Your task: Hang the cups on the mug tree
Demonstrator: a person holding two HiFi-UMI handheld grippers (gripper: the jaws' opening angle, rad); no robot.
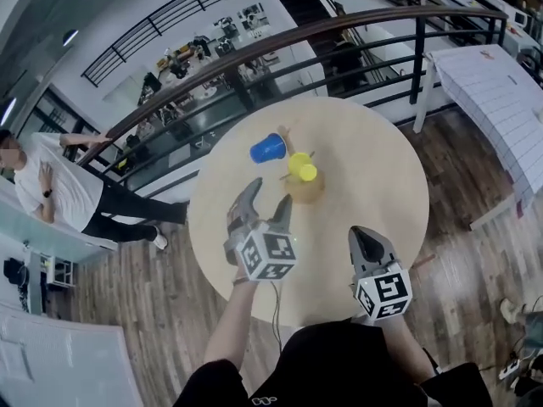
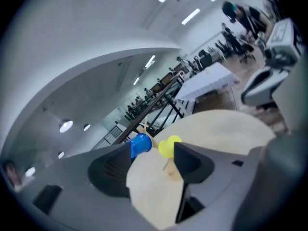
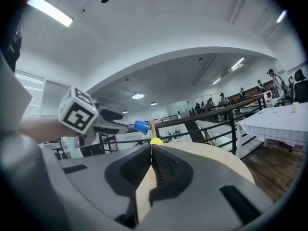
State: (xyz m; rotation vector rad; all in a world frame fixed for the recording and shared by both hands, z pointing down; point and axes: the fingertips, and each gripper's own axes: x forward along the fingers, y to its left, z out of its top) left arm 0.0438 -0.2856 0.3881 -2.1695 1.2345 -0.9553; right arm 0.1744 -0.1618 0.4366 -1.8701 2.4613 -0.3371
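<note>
A wooden mug tree stands near the middle of the round table. A blue cup and a yellow cup hang on its pegs. My left gripper hovers just in front of the tree, open, with nothing between its fingers. In the left gripper view the blue cup and yellow cup show beyond the spread jaws. My right gripper is shut and empty over the table's near right part. In the right gripper view the yellow cup and blue cup sit above the closed jaws.
A dark metal railing curves behind the table, with a lower floor beyond it. A table under a white cloth stands at the right. A person in a white shirt stands at the far left. Wooden floor surrounds the table.
</note>
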